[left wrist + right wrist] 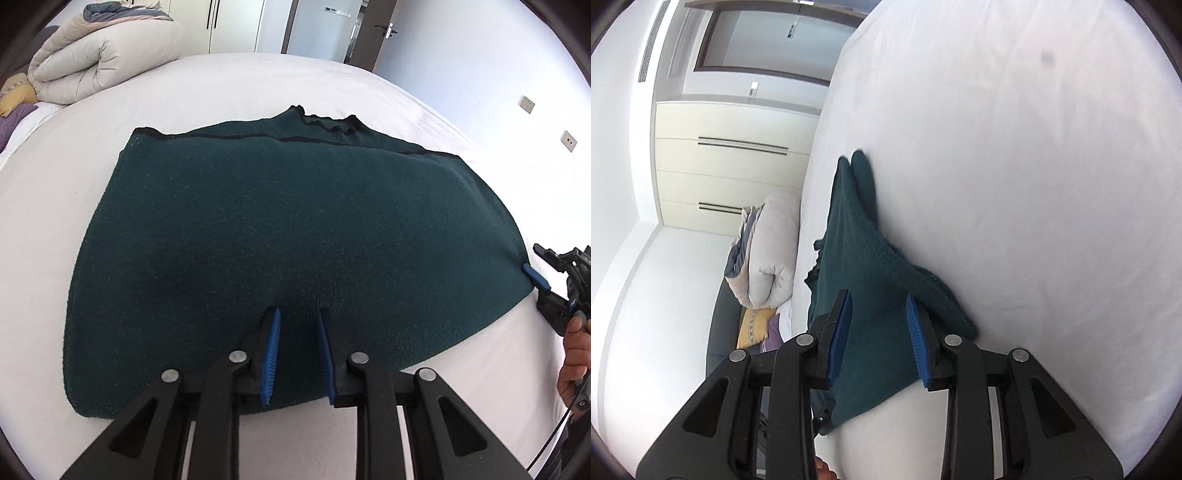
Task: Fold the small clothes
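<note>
A dark green knitted sweater [277, 214] lies spread flat on the white bed [240, 85], its black-trimmed collar at the far edge. My left gripper [299, 312] is at the middle of the near hem. The knit rises in a pucker between its blue pads, and the jaws are shut on it. My right gripper [539, 266] is at the sweater's right corner, with a hand [576, 354] behind it. In the right wrist view the gripper [877, 295] is rolled on its side, and the sweater's [860, 251] edge fills the gap between its pads.
A rolled beige duvet [99, 55] lies at the bed's far left corner, beside a yellow pillow [14, 96]. White wardrobe doors [221, 26] and a room door [384, 33] stand beyond the bed. White sheet [1034, 184] surrounds the sweater on all sides.
</note>
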A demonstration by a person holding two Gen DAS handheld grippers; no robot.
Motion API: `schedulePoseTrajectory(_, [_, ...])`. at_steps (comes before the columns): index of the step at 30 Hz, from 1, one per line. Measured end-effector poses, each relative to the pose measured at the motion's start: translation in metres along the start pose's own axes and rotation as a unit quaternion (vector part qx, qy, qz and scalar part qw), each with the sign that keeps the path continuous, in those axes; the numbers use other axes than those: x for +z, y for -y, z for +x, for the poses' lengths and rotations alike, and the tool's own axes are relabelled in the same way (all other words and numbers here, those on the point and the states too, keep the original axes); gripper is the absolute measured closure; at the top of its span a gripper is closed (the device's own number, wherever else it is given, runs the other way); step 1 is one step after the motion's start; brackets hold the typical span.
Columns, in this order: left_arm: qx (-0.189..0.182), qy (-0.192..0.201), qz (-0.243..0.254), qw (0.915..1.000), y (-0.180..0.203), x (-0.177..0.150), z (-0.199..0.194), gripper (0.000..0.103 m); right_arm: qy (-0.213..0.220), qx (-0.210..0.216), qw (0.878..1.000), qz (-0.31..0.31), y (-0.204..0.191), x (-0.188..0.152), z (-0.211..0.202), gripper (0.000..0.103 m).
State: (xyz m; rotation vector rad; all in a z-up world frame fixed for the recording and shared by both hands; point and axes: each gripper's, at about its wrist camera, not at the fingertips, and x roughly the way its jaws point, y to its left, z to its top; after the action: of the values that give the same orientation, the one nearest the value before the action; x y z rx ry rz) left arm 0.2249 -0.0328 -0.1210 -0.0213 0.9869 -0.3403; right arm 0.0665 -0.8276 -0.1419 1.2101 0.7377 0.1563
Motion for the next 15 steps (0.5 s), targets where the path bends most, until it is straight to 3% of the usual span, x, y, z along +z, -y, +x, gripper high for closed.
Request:
schedulePoseTrajectory(4, [0.004,0.002,0.005,1.0000,-0.002,-0.001,-0.001,0.080,0.063,-0.070,0.995,-0.024,-0.008,0.007,-0.031,0.072])
schedulePoseTrajectory(8, [0.008,0.004,0.012,0.9999,0.000,-0.001,-0.001,0.080,0.094,-0.071,0.992,-0.031,-0.021,0.011,-0.047,0.072])
schedulePoseTrajectory(15, [0.013,0.004,0.017,0.9998,0.003,-0.001,-0.002,0.080,0.041,-0.035,0.993,-0.105,-0.086,-0.003,-0.012,0.072])
